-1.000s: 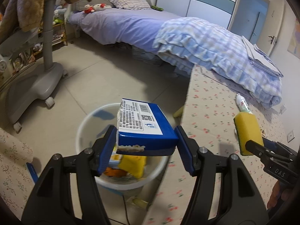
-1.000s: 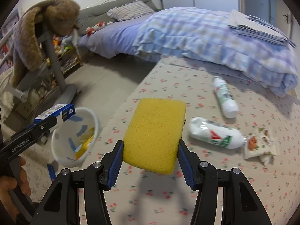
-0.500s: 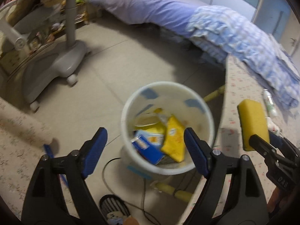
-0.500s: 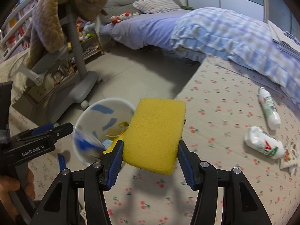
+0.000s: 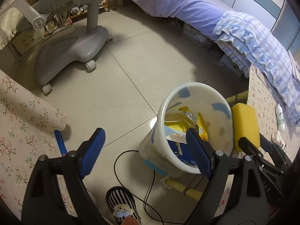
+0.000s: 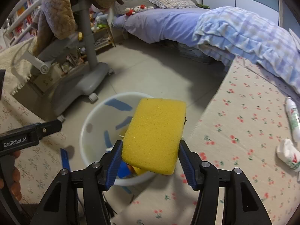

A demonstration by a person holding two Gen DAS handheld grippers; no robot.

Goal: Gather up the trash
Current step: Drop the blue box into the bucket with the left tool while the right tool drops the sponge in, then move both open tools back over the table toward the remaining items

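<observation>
Presently, the left gripper (image 5: 145,149) stands with its jaws spread wide and nothing between them, poised over the floor just left of the white bin (image 5: 195,129). The bin holds yellow wrappers (image 5: 201,126) and a blue box (image 5: 178,148). The right gripper (image 6: 150,161) is clamped on a yellow sponge (image 6: 155,135), both pads pressing its sides, the sponge held above the bin's near rim. Bottles (image 6: 292,120) lie on the cherry-print tablecloth (image 6: 243,140) further right.

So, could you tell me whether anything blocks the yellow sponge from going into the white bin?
Nothing visible does: the right claw holds the sponge above the open-topped bin, and the left claw is open, off to the side.
</observation>
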